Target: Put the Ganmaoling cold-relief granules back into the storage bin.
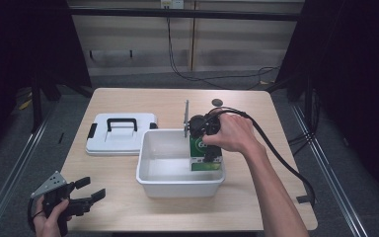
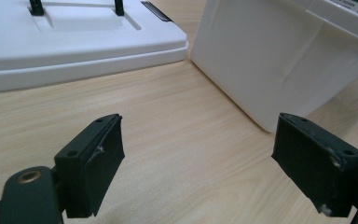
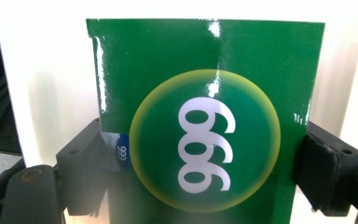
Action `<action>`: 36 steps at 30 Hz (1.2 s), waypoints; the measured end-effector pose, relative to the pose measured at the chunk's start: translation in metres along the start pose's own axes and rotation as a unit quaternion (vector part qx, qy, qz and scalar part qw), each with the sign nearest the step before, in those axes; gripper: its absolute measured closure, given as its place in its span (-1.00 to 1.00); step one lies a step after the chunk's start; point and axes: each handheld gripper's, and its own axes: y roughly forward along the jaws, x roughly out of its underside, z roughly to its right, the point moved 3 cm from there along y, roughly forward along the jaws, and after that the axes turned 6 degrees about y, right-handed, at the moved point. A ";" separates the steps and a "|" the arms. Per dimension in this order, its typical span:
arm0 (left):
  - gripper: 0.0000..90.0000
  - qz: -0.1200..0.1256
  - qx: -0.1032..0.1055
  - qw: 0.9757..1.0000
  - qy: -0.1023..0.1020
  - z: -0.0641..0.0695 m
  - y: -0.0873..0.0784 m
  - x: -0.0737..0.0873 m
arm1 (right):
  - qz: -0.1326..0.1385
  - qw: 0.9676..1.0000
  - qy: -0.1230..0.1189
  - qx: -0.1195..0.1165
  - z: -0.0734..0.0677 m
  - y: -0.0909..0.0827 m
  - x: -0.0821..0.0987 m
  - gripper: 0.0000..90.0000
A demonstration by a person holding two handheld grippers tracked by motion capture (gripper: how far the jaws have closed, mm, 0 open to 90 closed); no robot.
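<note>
The green box (image 1: 206,157) stands upright inside the white tub (image 1: 150,175) at the centre of the high view, pressed toward the tub's right-hand wall. The right claw (image 1: 208,153) comes down on it from above, a hand wrapped round the claw's body — its two jaws sit on opposite sides of the box, one on each narrow edge. In the right gripper view the green box (image 3: 205,116) takes up the middle of the frame, its yellow-rimmed circle and white numerals facing the camera, and the black pads (image 3: 91,163) press against its left and right flanks; the right claw (image 3: 205,172) is closed on the box, with the tub's white wall behind.

The left claw (image 1: 90,189) rests low in the lower left of the high view, well apart from the tub and holding nothing. In the left gripper view its jaws are spread wide over bare wooden worktop (image 2: 177,140) — the tub's corner (image 2: 270,60) rises at upper right, and the white lid (image 2: 74,42) with black handle lies at upper left.
</note>
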 end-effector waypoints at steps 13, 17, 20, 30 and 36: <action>-0.65 0.000 0.000 1.000 -0.002 0.000 0.000 0.000 | -0.014 1.000 0.003 0.001 0.002 0.034 -0.001 -0.65; -0.65 0.000 0.000 1.000 -0.002 0.000 0.000 0.001 | -0.013 1.000 0.000 0.006 0.000 0.042 -0.001 -0.65; -0.65 0.000 0.001 1.000 -0.002 0.000 0.000 0.001 | -0.012 1.000 0.002 0.004 0.000 0.047 0.000 -0.66; -0.65 0.000 0.001 1.000 -0.001 0.000 0.000 0.000 | -0.015 1.000 0.013 0.009 0.000 0.057 0.001 -0.66; -0.65 0.000 0.001 1.000 -0.001 0.000 0.000 0.000 | -0.024 1.000 0.007 0.004 0.000 0.062 0.000 -0.66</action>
